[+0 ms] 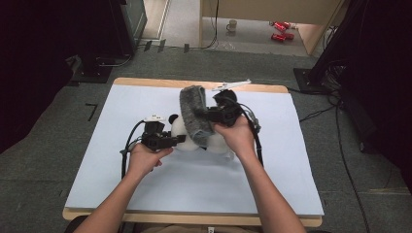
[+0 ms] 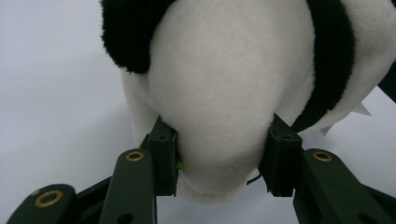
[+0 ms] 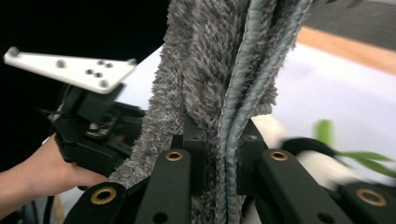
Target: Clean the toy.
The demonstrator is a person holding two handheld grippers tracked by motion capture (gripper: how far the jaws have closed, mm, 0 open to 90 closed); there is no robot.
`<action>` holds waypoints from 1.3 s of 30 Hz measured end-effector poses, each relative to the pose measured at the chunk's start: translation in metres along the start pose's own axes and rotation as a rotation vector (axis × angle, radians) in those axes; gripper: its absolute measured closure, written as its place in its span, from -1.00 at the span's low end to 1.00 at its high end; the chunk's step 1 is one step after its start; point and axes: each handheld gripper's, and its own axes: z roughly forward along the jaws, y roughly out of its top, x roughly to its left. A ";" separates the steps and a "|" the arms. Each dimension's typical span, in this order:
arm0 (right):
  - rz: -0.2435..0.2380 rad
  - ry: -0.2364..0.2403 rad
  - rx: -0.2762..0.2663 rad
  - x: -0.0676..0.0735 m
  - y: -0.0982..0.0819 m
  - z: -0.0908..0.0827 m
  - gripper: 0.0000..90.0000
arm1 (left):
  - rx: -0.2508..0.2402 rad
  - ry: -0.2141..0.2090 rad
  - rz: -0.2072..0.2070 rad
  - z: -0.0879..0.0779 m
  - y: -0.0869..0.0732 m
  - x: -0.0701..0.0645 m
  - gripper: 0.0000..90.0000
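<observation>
mid-table: left gripper clamps the plush panda, soft and squashy, so grip its body. right gripper pinches the limp grey towel hem, lifted over the panda.

- One plush panda, white with black patches, lying on the table.
- One grey shaggy towel, draped over the panda.
- Two hand-held grippers: the left hand-held gripper at the panda's left side, the right hand-held gripper just above the panda on the towel.
- One table.
- One mug on the floor, well beyond the panda.
- Two red cans on the floor, right of the mug.
</observation>
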 end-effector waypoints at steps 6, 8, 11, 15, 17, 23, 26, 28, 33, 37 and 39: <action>-0.012 -0.024 0.122 0.008 -0.008 0.048 0.78 | -0.003 0.032 0.020 0.002 -0.002 0.000 0.15; -0.014 -0.026 0.125 0.006 -0.013 0.057 0.78 | 0.004 0.033 0.005 0.003 -0.003 0.003 0.13; -0.036 -0.058 0.125 0.002 -0.016 0.060 0.78 | 0.016 0.001 -0.054 0.005 0.000 0.011 0.11; -0.058 -0.143 0.140 -0.011 -0.020 0.047 0.80 | 0.000 -0.014 -0.089 0.008 0.001 0.016 0.12; 0.005 -0.122 0.135 -0.024 -0.025 0.037 0.80 | -0.007 -0.021 -0.077 0.009 0.001 0.015 0.12; 0.021 -0.134 0.123 -0.034 -0.026 0.016 0.81 | -0.003 -0.025 -0.075 0.010 0.003 0.018 0.12; 0.039 -0.150 0.099 -0.041 -0.026 0.003 0.81 | 0.002 -0.024 -0.066 0.010 0.004 0.019 0.13; 0.045 -0.160 0.082 -0.047 -0.028 -0.006 0.81 | -0.001 -0.024 -0.062 0.011 0.004 0.019 0.13; 0.088 -0.191 0.053 -0.064 -0.034 -0.029 0.81 | -0.005 -0.021 -0.052 0.011 0.003 0.018 0.13; 0.107 -0.225 0.041 -0.073 -0.043 -0.040 0.81 | -0.011 -0.021 -0.045 0.011 0.001 0.018 0.13; 0.138 -0.243 0.044 -0.082 -0.049 -0.046 0.81 | -0.010 -0.018 -0.042 0.011 0.001 0.018 0.12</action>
